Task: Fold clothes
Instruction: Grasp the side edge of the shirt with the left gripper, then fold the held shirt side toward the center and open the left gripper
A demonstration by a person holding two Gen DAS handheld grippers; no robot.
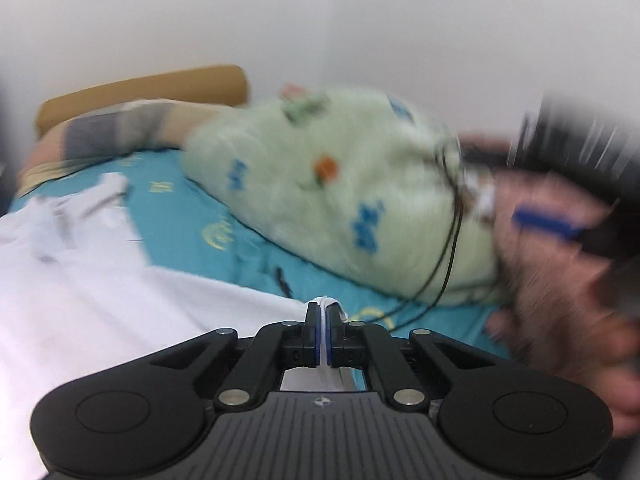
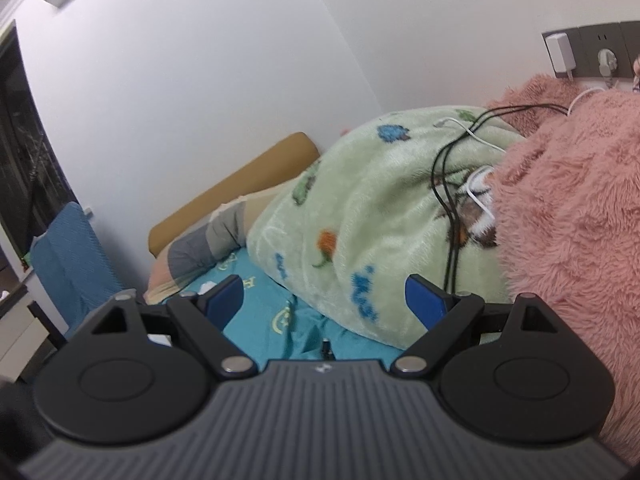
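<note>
On the teal bedsheet (image 1: pixel 188 216) lies the white garment (image 1: pixel 100 288), spread toward the left and gathered at one edge between the clenched fingers of the left gripper (image 1: pixel 322 316). That view is smeared by motion, so the step in hand looks like carrying this pinched edge across for a fold. Over the bed the right gripper (image 2: pixel 324 300) hangs with its blue pads (image 2: pixel 424 304) spread wide and holding nothing, pointing toward the green blanket (image 2: pixel 372 216). Next it likely needs to take a second edge of the garment, clear of the black cables (image 2: pixel 444 200).
</note>
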